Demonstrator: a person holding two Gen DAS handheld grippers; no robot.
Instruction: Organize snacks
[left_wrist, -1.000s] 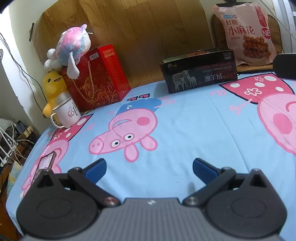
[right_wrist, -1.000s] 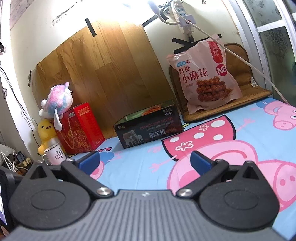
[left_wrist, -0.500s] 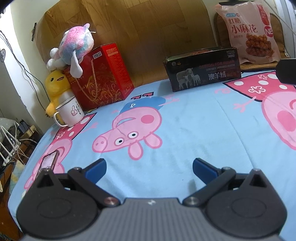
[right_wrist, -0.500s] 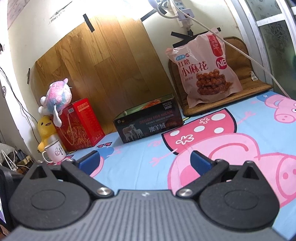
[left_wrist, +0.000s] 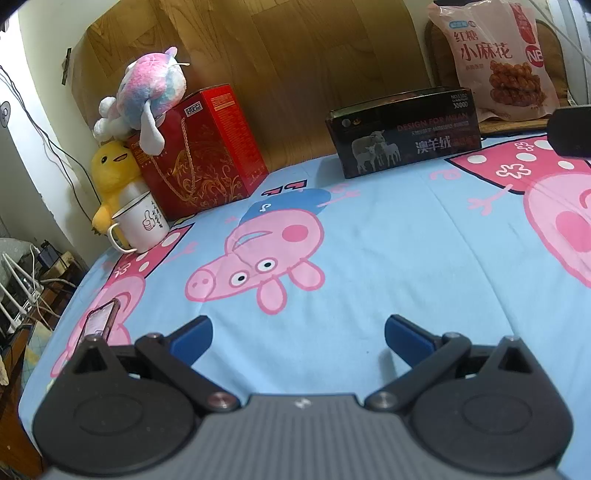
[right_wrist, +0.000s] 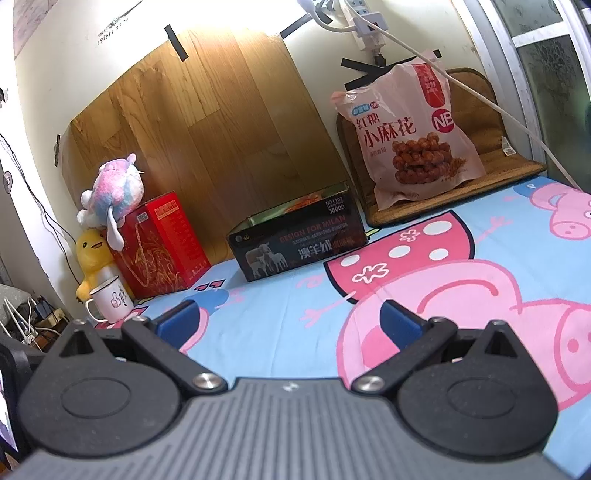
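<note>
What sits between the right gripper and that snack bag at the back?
Nothing visible: only bare sheet lies between the open right gripper and the snack bag. The black box stands left of that line.

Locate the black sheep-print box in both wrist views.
Left wrist: black sheep-print box upper right, at the cloth's far edge.
Right wrist: same box centre, slightly left, above the fingers.
Shared landmark: pink snack bag, standing behind the box to its right.
</note>
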